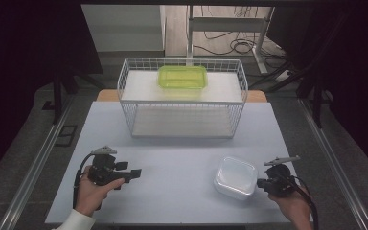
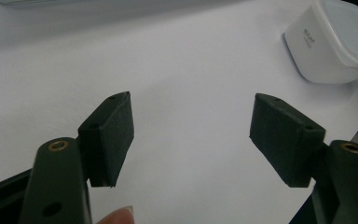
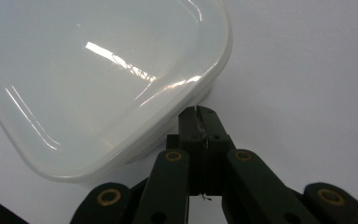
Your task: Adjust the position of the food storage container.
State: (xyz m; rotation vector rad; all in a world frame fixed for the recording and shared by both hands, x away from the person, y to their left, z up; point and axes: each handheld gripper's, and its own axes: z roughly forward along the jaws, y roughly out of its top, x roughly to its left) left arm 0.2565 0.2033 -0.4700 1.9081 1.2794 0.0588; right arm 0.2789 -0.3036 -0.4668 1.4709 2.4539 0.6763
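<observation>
Two grippers wait near the front of the table (image 1: 124, 120): the left gripper (image 2: 191, 135) has its jaws wide apart and empty, and the right gripper (image 3: 199, 114) is pressed closed, holding nothing, just beside the white lidded container (image 1: 235, 176). This box looks light, stiff and rather smooth, so I think it is better to hold it by the side walls under the lid rim.

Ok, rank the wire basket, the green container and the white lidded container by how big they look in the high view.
1. wire basket, plainly largest.
2 and 3. green container and white lidded container look alike; the white one sits nearer the camera, by the right hand-held gripper, so ranking them is unsure.
</observation>
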